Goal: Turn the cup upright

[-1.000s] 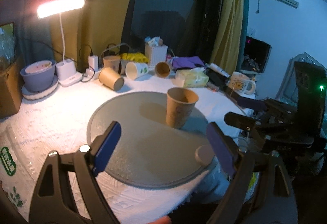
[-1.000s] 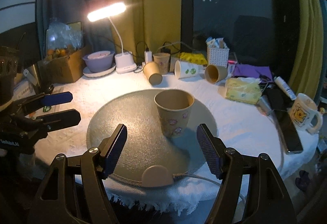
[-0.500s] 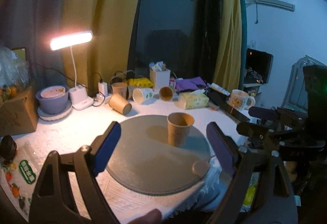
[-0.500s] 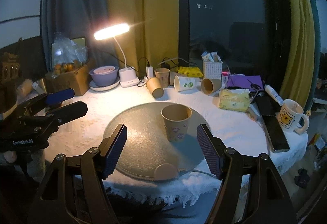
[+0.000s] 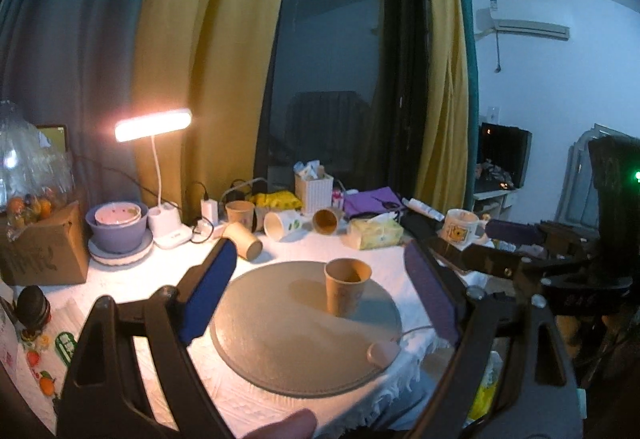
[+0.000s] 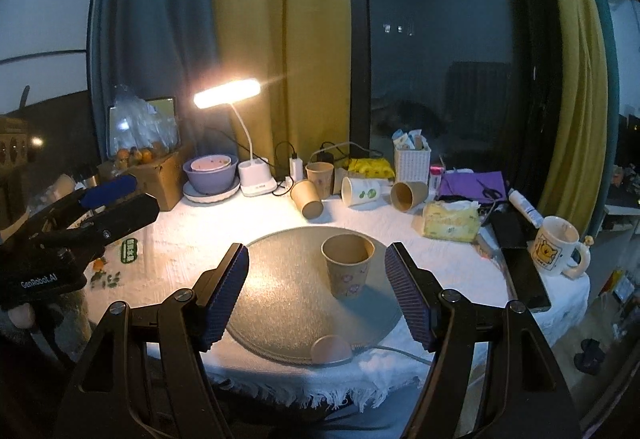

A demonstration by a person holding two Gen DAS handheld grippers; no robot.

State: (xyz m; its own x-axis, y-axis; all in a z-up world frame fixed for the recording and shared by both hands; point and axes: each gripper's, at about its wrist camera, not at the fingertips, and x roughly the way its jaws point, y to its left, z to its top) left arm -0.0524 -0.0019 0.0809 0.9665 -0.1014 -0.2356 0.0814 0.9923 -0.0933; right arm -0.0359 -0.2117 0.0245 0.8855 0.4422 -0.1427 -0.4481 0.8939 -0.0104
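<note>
A brown paper cup point(image 5: 346, 286) stands upright, mouth up, on a round grey mat point(image 5: 280, 335) on the white-clothed table; it also shows in the right wrist view point(image 6: 348, 271), on the same mat point(image 6: 280, 303). My left gripper point(image 5: 320, 291) is open and empty, held back from the table edge. My right gripper point(image 6: 318, 291) is open and empty, also back from the edge, with the cup seen between its fingers. The right gripper also shows in the left wrist view point(image 5: 516, 247), and the left gripper in the right wrist view point(image 6: 116, 199).
Behind the mat lie several paper cups on their sides point(image 6: 307, 199), one upright cup point(image 6: 320, 174), a lit desk lamp point(image 6: 228, 99), a purple bowl point(image 6: 210, 177), a tissue pack point(image 6: 451, 221), a white mug point(image 6: 558, 251) and a cardboard box point(image 6: 156, 179). A small round disc point(image 6: 331, 349) with a cable sits at the mat's near edge.
Both grippers have pulled back and up from the table; the cup looks smaller and farther. The cup stays upright on the mat.
</note>
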